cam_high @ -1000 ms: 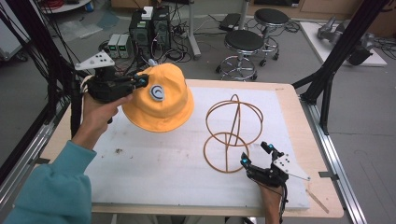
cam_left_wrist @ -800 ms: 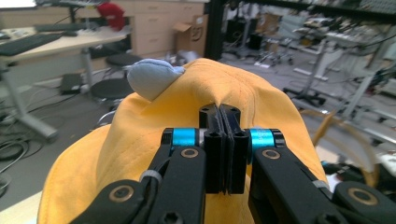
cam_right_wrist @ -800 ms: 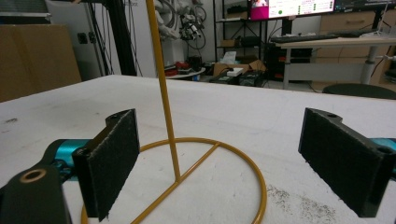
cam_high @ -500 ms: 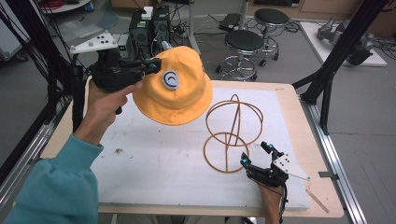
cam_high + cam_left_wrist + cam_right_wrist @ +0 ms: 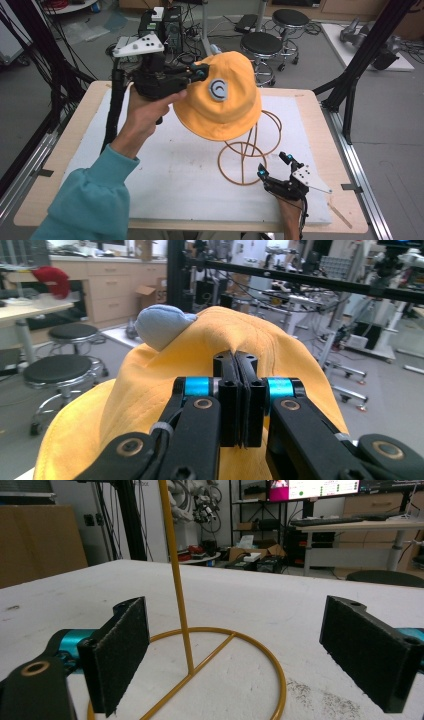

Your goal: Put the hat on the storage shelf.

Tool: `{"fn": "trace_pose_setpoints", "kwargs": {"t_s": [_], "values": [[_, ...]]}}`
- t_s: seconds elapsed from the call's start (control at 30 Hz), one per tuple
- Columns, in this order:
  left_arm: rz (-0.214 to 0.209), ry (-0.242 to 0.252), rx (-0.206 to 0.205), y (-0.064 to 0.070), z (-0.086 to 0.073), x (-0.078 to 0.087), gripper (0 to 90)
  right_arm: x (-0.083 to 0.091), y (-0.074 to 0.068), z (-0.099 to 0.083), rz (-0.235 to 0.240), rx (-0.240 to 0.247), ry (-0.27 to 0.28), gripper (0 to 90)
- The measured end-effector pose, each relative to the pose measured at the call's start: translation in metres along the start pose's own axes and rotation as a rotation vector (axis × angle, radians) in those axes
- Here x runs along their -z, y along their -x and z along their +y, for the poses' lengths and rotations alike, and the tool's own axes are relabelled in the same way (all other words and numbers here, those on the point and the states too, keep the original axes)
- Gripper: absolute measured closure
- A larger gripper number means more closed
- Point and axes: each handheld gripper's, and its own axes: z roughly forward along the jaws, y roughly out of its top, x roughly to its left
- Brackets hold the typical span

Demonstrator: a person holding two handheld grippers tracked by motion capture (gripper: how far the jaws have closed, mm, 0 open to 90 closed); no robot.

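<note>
An orange bucket hat with a grey round patch hangs in the air over the gold wire hat stand. My left gripper is shut on the hat's crown, pinching a fold of fabric between its jaws. The hat covers the stand's upper loops. My right gripper rests open on the white mat beside the stand's ring base. The base ring and upright rod lie between its open pads.
A white mat covers the wooden table. Black frame posts rise at the table's right and left. Round stools and electronics stand on the floor beyond the far edge.
My left gripper has lifted the hat off the mat and carried it right, over the wire stand. The right gripper has stayed still by the stand's base.
</note>
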Motion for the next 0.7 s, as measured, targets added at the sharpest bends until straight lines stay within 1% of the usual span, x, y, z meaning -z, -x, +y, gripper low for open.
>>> {"fn": "trace_pose_setpoints", "kwargs": {"t_s": [0.2,0.37,0.4,0.57,0.7], "values": [[-0.039,-0.025,0.003,0.013,-0.009,-0.026,88.4,0.0,0.0,0.0,0.002,0.002,0.003,11.4],[-0.059,-0.038,0.01,0.019,-0.016,-0.048,88.4,0.0,0.0,0.0,0.003,0.001,0.004,11.4],[-0.061,-0.055,0.007,0.019,-0.018,-0.052,88.4,0.0,0.0,0.0,0.003,0.007,0.009,11.5],[-0.052,-0.107,-0.007,0.019,-0.025,-0.066,88.4,0.0,0.0,0.0,0.002,0.004,0.007,11.5],[-0.048,-0.128,-0.018,0.021,-0.026,-0.071,88.4,0.001,0.0,0.0,0.008,0.0,0.01,11.5]]}}
